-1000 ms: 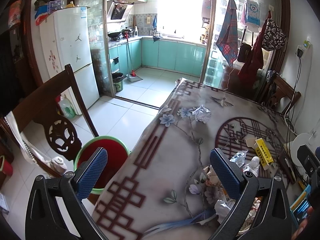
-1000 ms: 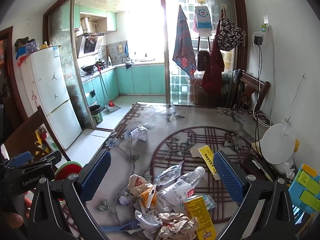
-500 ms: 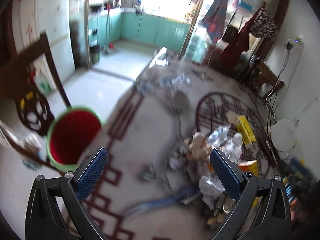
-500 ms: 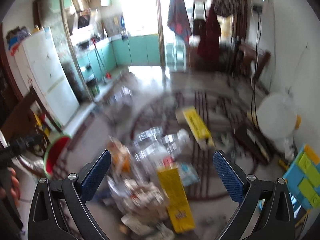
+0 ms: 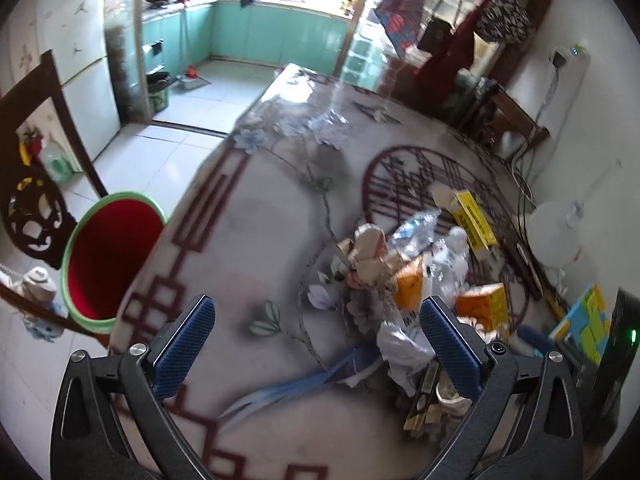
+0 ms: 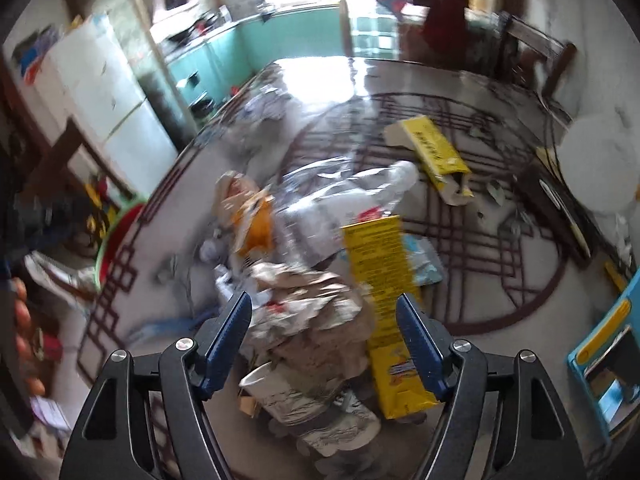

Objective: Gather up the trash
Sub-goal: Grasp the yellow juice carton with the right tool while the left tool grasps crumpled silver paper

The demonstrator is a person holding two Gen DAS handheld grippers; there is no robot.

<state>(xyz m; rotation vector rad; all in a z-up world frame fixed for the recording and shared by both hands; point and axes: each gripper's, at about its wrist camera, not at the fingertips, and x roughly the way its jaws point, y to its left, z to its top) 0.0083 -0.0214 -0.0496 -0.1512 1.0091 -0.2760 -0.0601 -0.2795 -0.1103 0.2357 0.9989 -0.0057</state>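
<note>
On the table (image 5: 256, 216), near edge: a heap of trash (image 6: 316, 280) is seen, made up of crumpled paper, a clear plastic bottle (image 6: 360, 196), a yellow carton (image 6: 384, 280) and a patterned paper cup (image 6: 288, 396) lying on its side.
Right gripper (image 6: 324, 328): it has been brought down and forward over the heap within the last second; the jaws are held apart, somewhat narrower than a second ago, with the crumpled brown paper (image 6: 320, 300) framed between the blue pads. Nothing is yet pinched.
Left gripper (image 5: 316, 340): the jaws are spread wide and nothing is held; it has been swung from the table's edge toward the heap, which now lies at its right finger (image 5: 448, 344).
Bin: a red bucket with a green rim (image 5: 108, 260) is seen on the floor just beside the table's left edge, by the wooden chair (image 5: 36, 184); no contents can be made out.
Stray pieces: a second yellow box (image 6: 436, 156) lies apart on the round pattern, and a crumpled white wad (image 5: 328, 128) is left far up the table.
Meaning of the change: both views were tilted from the room down onto the pile, so the approach is judged nearly done and a first grasp of the brown paper by the right tool is expected.
Progress: judged barely begun, since all visible trash is on the table.
Risk: loose scraps could be dragged off when the paper is lifted.
</note>
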